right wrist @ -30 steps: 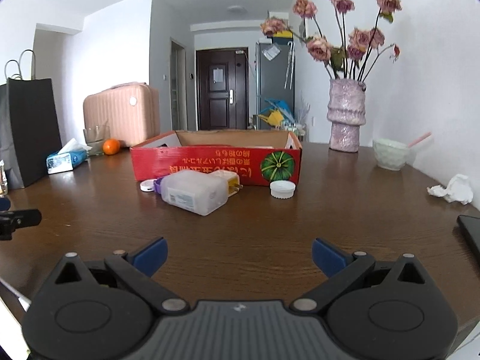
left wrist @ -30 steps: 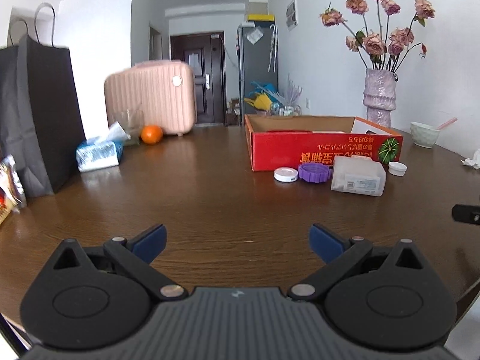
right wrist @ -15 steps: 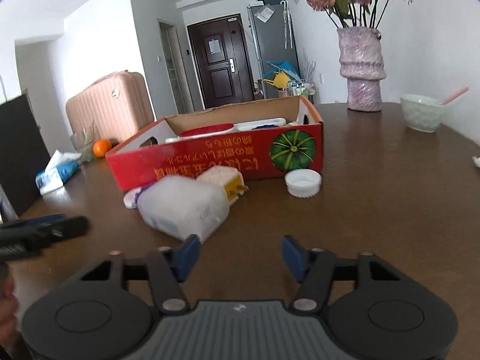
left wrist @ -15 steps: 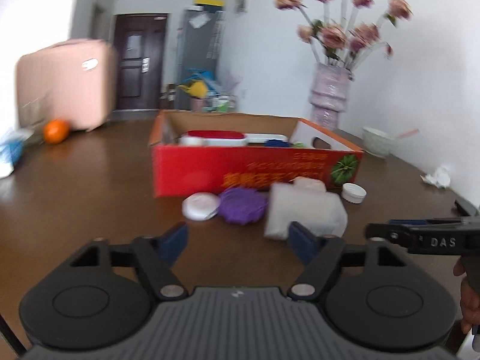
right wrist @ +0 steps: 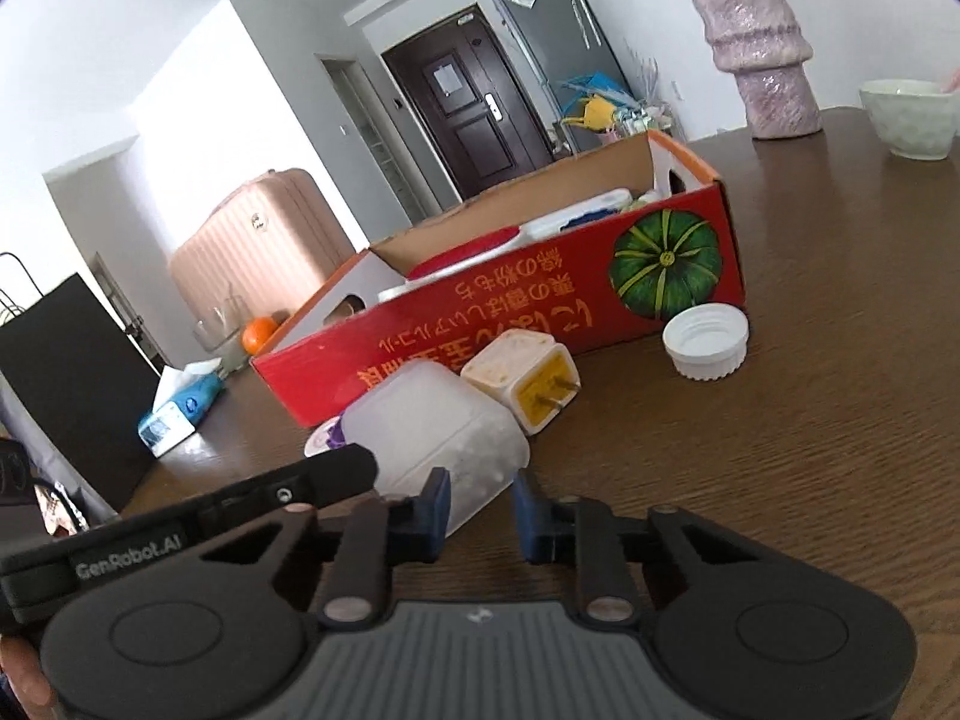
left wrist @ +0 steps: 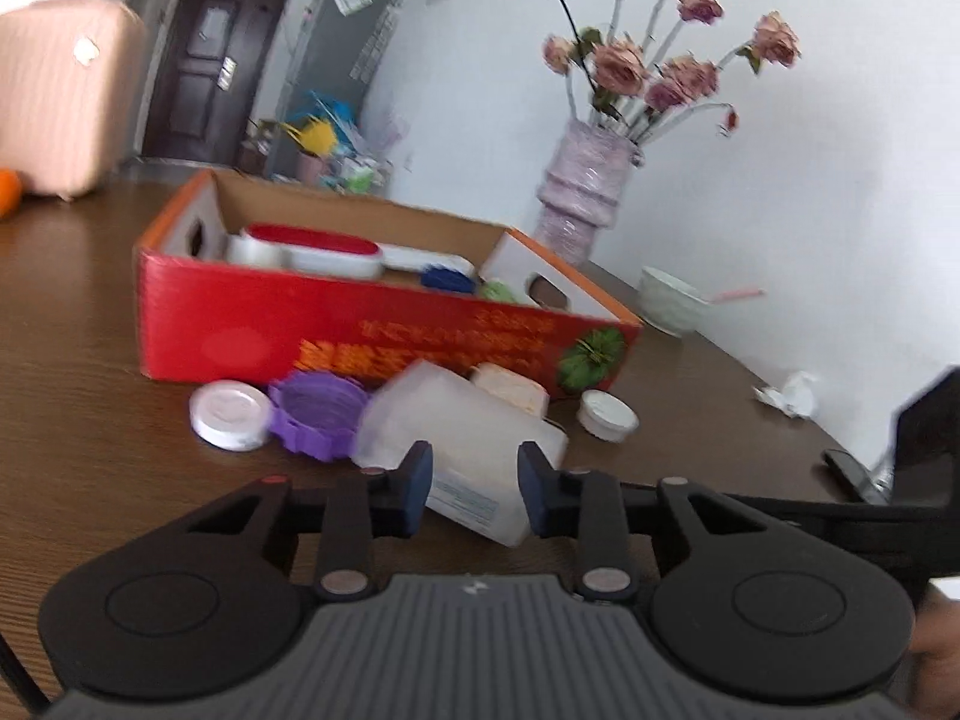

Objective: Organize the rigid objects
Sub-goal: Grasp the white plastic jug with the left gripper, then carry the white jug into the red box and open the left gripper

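A translucent white plastic box (left wrist: 462, 420) lies on the brown table in front of a red cardboard box (left wrist: 336, 330) that holds several items. My left gripper (left wrist: 474, 492) has its jaws partly closed on either side of the plastic box's near end. My right gripper (right wrist: 477, 519) also stands partly closed at the plastic box (right wrist: 432, 420) from the other side. Whether either one touches it is unclear. Beside it lie a purple lid (left wrist: 318, 408), a white lid (left wrist: 228, 414), a white cap (right wrist: 705, 342) and a yellowed plug adapter (right wrist: 528, 378).
A pink vase with dried roses (left wrist: 585, 198) and a pale bowl (left wrist: 669, 300) stand behind the red box. A crumpled tissue (left wrist: 789, 393) and a phone (left wrist: 852, 474) lie to the right. A black bag (right wrist: 66, 384), tissue pack (right wrist: 180, 408), orange (right wrist: 258, 333) and pink suitcase (right wrist: 264, 258) are at the left.
Both grippers have moved in from well back on the table to the translucent plastic box, and their jaws have narrowed from wide open to a small gap.
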The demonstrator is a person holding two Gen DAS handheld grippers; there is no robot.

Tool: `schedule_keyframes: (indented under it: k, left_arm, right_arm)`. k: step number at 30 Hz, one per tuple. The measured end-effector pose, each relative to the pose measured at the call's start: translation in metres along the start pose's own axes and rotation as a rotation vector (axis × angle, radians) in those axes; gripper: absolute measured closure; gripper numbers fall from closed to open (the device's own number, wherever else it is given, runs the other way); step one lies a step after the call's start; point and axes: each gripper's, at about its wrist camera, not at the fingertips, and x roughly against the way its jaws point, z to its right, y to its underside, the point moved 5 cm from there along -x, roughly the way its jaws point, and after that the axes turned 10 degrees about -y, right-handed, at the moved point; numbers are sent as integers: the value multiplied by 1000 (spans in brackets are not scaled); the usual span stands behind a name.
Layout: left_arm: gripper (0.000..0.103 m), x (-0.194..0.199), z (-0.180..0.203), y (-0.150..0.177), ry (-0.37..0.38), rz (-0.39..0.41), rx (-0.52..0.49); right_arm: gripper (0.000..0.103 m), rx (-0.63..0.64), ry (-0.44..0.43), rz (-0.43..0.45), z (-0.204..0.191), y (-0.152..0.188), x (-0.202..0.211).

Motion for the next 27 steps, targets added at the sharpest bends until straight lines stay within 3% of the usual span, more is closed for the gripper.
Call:
schedule_keyframes:
  k: [3,5,7,11,14,19,24,27]
  left_arm:
    - [64,-4,-7,-12,-43,12,14]
    - [55,-12,-6,-22,-24,26,-5]
    - [49,-25,-5,-26,-43,-7,-28]
    - [51,-43,-7,-24,-31,-82,18]
    - [66,-34,-6,-20,17,-115,51]
    - [67,4,8,3,17,-141,30]
    - [67,55,13,32,54,-180,109]
    - [67,57,2,46,55,-223,172]
  right_arm:
    - [78,-2,4,24,1,-1,10]
    - [75,3,-13,42,-2,-2,14]
    - [66,12,-32,54,-6,-4,14]
    - [61,-27,-54,57,-3,-9,1]
    - [68,-91,-69,40,3,-10,-5]
    - [73,-39,-53,23,-5,1,11]
    - [74,27,-81,-35,-22,27,50]
    - [74,-10,-83,-39,-20,36,62]
